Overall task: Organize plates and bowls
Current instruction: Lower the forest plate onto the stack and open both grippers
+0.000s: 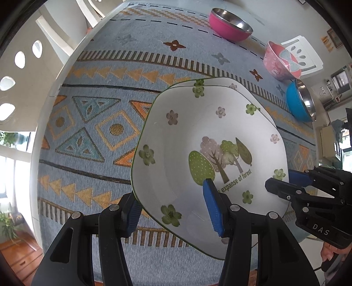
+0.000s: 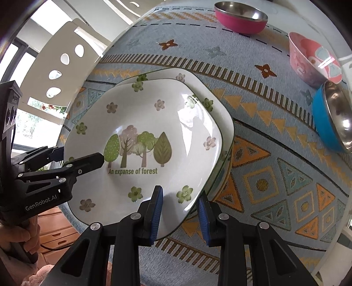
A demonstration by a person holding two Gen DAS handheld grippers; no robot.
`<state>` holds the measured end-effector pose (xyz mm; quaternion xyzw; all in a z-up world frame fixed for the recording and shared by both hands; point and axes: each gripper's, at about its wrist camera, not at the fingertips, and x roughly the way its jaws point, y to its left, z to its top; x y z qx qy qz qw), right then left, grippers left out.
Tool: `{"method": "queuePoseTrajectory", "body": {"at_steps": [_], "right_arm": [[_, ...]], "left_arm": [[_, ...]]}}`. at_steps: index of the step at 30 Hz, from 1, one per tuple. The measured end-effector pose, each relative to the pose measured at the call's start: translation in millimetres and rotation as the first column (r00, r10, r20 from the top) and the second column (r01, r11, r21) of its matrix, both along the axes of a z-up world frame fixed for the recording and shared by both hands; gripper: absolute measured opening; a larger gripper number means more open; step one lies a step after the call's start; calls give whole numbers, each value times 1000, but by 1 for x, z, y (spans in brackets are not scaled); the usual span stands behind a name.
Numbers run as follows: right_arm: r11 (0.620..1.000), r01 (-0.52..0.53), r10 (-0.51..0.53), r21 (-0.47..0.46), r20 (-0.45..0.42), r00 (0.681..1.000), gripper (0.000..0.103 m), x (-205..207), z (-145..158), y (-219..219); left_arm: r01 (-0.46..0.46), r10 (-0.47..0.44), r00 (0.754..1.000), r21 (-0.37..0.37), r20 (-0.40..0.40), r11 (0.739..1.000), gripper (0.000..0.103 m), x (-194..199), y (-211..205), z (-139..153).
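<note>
A white plate with a forest print [image 1: 198,136] [image 2: 154,123] is held over a second, like plate [image 1: 220,81] [image 2: 217,105] that lies on the patterned cloth. My left gripper [image 1: 173,211] straddles the top plate's near-left rim, one blue pad above and one below. My right gripper [image 2: 180,211] straddles its near-right rim the same way. Whether the pads press the rim is not clear. Each gripper shows in the other's view: the right one [image 1: 281,182], the left one [image 2: 81,157].
Three bowls stand along the table's far right: a pink steel bowl [image 1: 231,24] [image 2: 239,16], a pink cartoon bowl [image 1: 279,61] [image 2: 308,59] and a blue steel bowl [image 1: 299,103] [image 2: 330,116]. White chairs stand beyond the table edge [image 1: 41,140].
</note>
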<state>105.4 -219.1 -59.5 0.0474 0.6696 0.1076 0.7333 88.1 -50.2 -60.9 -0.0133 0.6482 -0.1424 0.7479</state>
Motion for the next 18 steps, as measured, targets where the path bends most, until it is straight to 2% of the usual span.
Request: {"method": "queuePoseTrajectory", "body": {"at_steps": [18], "right_arm": [[999, 47, -46, 13, -33, 998, 30, 9, 2, -12]], "left_arm": [[17, -16, 999, 37, -35, 999, 49, 2, -5, -5]]}}
